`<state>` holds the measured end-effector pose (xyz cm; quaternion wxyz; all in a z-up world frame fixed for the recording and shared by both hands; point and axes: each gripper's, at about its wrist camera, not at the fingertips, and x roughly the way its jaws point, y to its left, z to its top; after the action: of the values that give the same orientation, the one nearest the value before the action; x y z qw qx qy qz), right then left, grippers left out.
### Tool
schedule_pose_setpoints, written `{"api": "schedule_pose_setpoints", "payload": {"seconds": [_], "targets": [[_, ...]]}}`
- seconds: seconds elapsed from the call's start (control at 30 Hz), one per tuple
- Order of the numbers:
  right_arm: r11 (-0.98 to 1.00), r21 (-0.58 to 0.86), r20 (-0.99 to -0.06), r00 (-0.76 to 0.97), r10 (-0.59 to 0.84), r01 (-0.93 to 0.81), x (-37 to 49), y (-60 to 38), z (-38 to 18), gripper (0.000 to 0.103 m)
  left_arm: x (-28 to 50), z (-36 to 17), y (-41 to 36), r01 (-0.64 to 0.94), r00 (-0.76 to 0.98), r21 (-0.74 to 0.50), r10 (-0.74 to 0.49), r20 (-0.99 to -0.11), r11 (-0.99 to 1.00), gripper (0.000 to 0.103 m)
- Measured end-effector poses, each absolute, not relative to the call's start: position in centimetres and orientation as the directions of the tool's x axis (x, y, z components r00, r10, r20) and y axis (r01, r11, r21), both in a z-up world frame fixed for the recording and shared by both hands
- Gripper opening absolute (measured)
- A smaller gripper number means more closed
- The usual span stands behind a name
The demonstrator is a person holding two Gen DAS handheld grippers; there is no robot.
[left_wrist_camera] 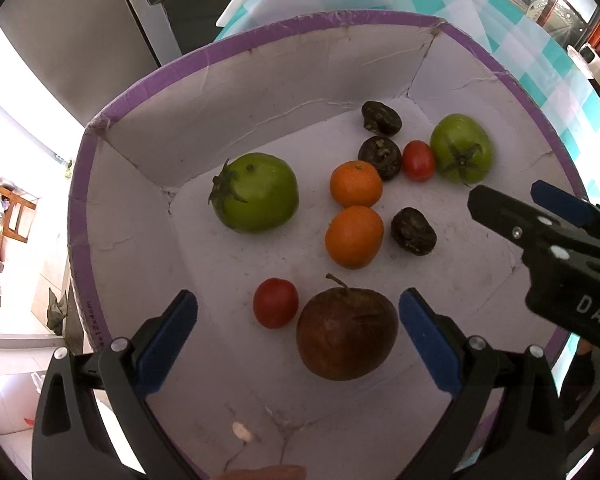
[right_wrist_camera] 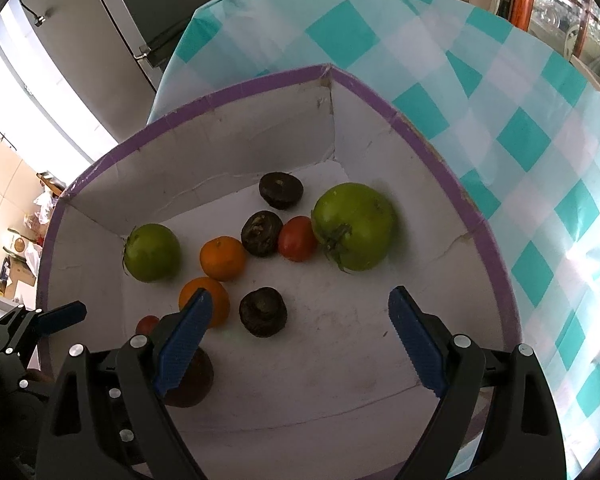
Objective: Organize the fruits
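Reading "DAS" on right tongs [left_wrist_camera: 500, 200]

The left gripper [left_wrist_camera: 298, 336] hangs with jaws wide apart over a purple-rimmed box [left_wrist_camera: 260, 36], straddling a brown apple [left_wrist_camera: 346, 334]. A red tomato [left_wrist_camera: 275, 302] lies at the apple's ten o'clock, two oranges [left_wrist_camera: 354, 236] at twelve. The right gripper [left_wrist_camera: 500, 212] enters at three o'clock.

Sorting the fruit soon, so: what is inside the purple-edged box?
Inside the purple-edged box: two green tomatoes, two oranges, two red tomatoes, three dark wrinkled fruits and a brown apple. Anything beneath the fruit is hidden.
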<state>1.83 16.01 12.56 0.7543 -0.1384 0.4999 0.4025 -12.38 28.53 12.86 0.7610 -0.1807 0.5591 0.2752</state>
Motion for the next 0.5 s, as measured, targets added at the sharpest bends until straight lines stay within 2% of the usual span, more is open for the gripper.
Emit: {"api": "schedule_pose_setpoints", "payload": {"seconds": [0.5], "targets": [[0.650, 0.198, -0.875, 0.166, 0.454, -0.734, 1.24, 16.62, 11.89, 0.087, -12.48, 12.73, 28.58, -0.621, 0.231, 0.014, 0.200, -0.952, 0.783, 0.101]]}}
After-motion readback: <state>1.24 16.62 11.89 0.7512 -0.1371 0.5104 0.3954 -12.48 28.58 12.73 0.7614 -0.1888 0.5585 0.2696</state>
